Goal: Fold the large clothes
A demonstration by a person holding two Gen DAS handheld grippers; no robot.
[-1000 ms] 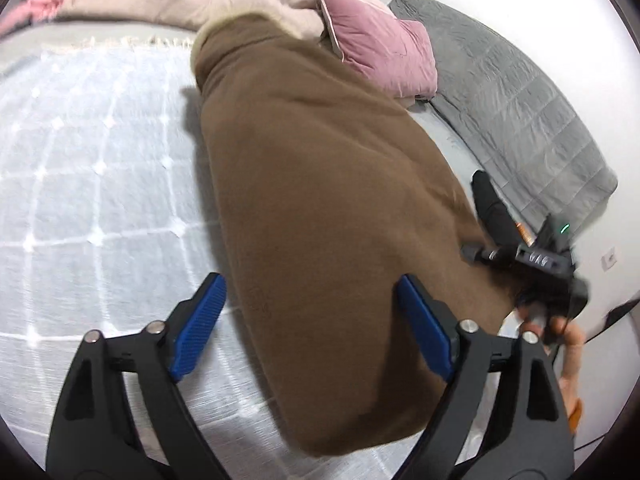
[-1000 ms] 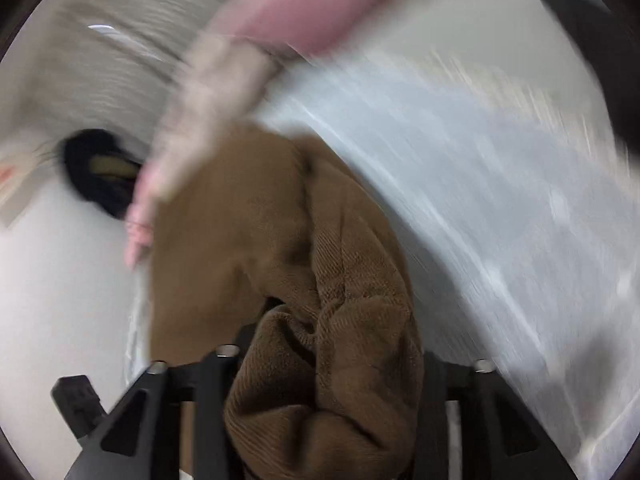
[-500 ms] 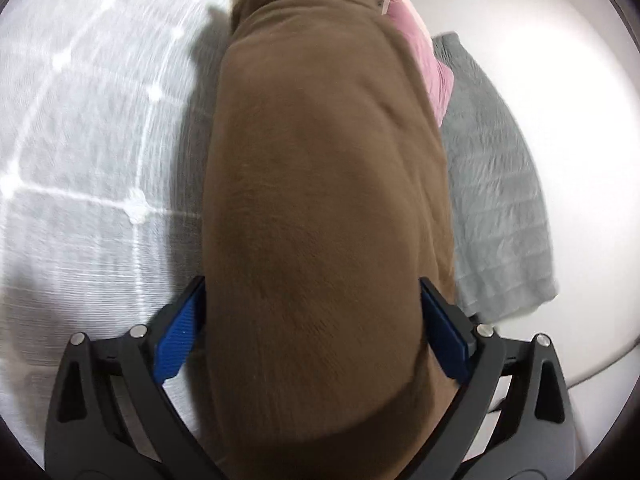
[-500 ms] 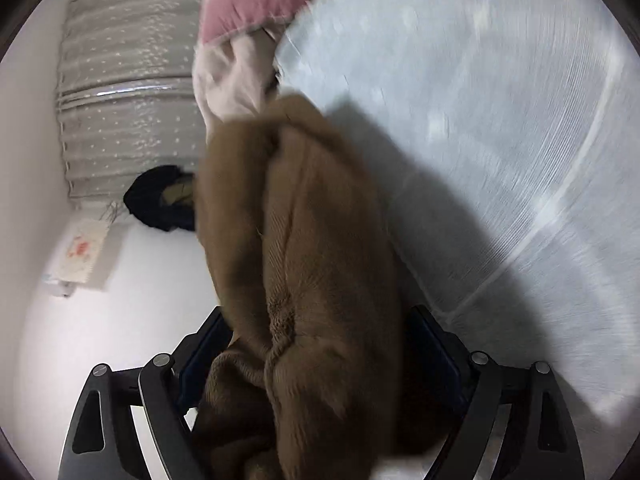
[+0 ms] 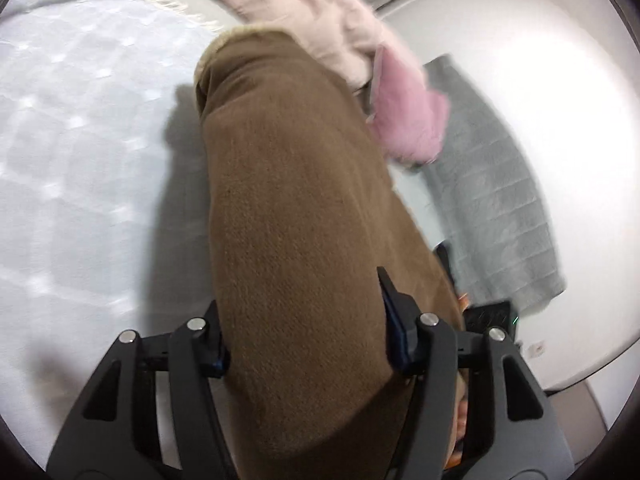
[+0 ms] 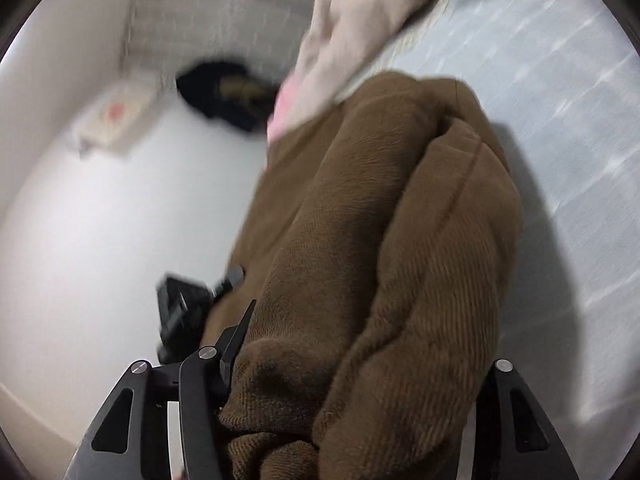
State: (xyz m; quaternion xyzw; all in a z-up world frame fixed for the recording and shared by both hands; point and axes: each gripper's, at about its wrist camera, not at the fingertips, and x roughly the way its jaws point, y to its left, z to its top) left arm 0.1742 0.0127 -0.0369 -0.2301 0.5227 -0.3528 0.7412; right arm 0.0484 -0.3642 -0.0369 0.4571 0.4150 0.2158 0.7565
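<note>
Tongs' [image 6: 360,360] right finger behind brown garment [image 6: 380,240]

left hand-held gripper [image 5: 306,334]: jaws just closed, clamping brown garment [image 5: 296,200] | on bedspread [image 5: 80,184]

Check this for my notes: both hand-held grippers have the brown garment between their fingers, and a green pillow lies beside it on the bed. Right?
Not quite: the pillow is pink, as the left wrist view shows. The brown garment does sit between the fingers of the left hand-held gripper and right hand-held gripper.
</note>
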